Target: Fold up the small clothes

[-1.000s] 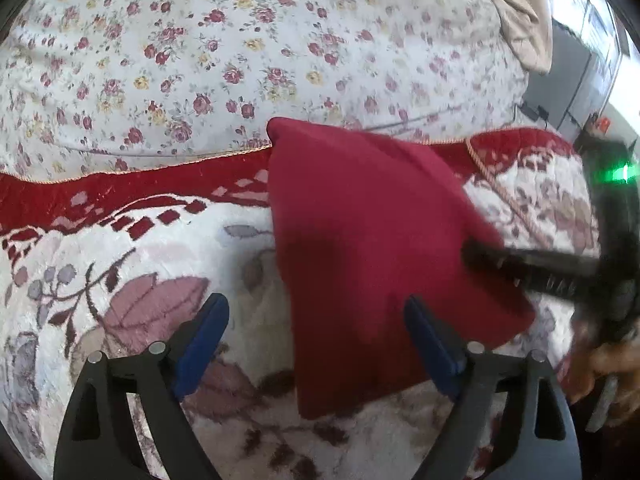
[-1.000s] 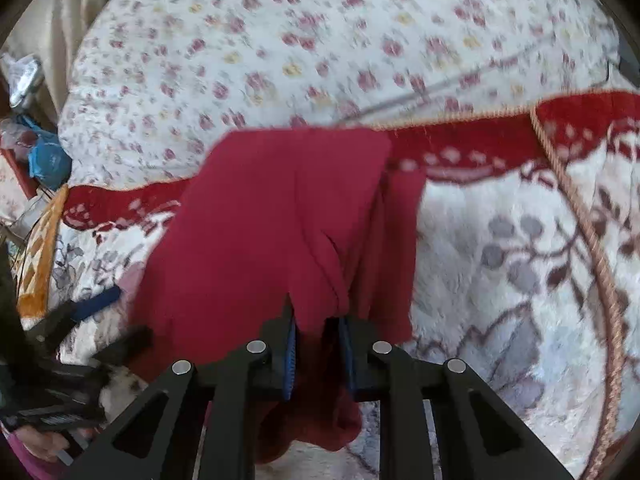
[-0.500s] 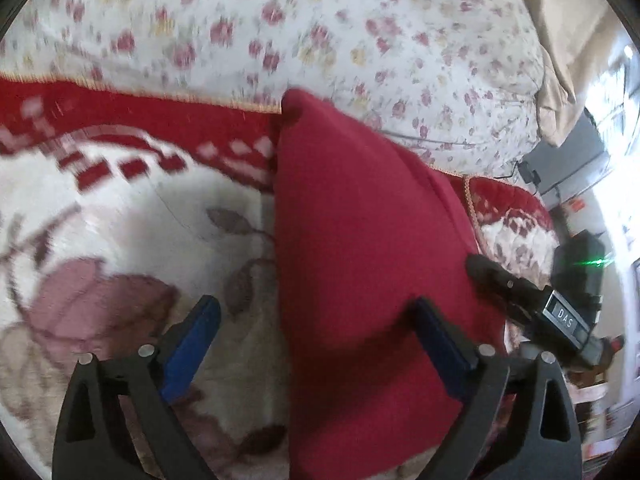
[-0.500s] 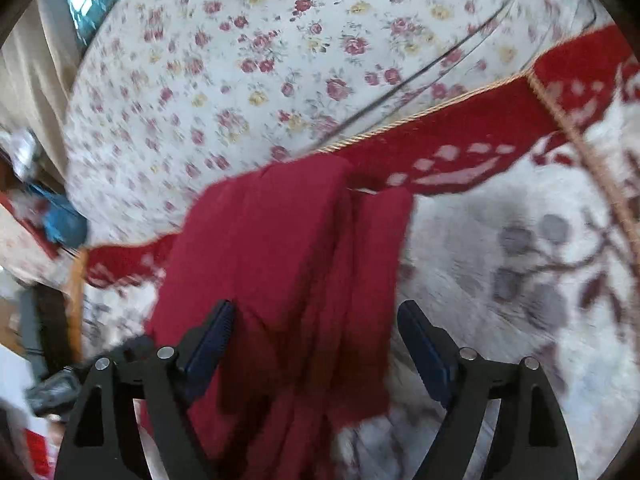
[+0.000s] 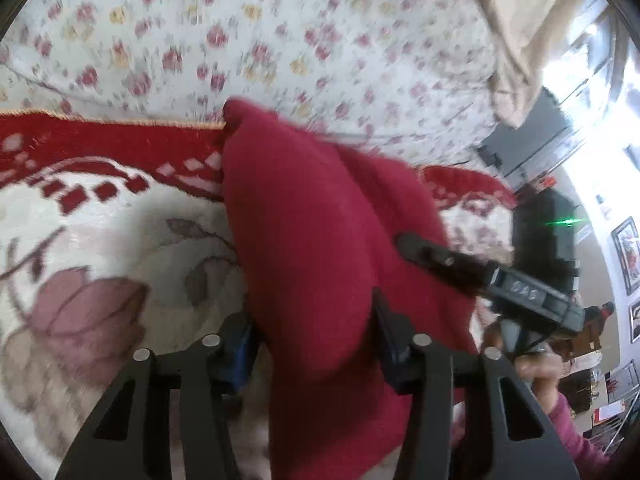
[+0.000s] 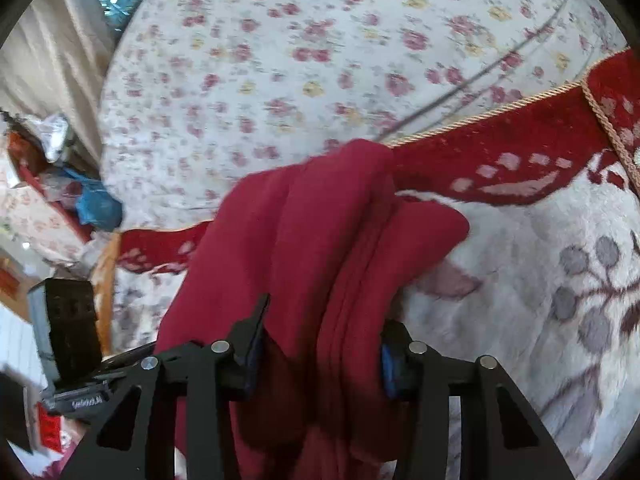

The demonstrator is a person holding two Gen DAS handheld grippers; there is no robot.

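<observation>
A dark red garment (image 5: 320, 220), folded into a thick bundle, lies on a plush cream and red blanket (image 5: 100, 232). My left gripper (image 5: 314, 340) has its jaws closing on the bundle's near end. The cloth fills the gap and pinches in between the pads. In the right wrist view the same red garment (image 6: 312, 220) runs in long folds through my right gripper (image 6: 320, 344). Its jaws are closing too, with the pads against the cloth on both sides. A finger of the right gripper (image 5: 432, 256) lies across the garment's right side.
The blanket's red border (image 6: 500, 168) meets a floral bedsheet (image 5: 280, 40) behind the garment. A beige curtain (image 5: 520, 20) hangs at the far right. Bags and clutter (image 6: 96, 208) sit past the bed's left side. A hand (image 5: 536, 372) holds the right gripper.
The right gripper let go of the cloth's edge and opened wide. Both grippers then moved in over the folded garment and narrowed onto it. Both views tilted and shifted.
</observation>
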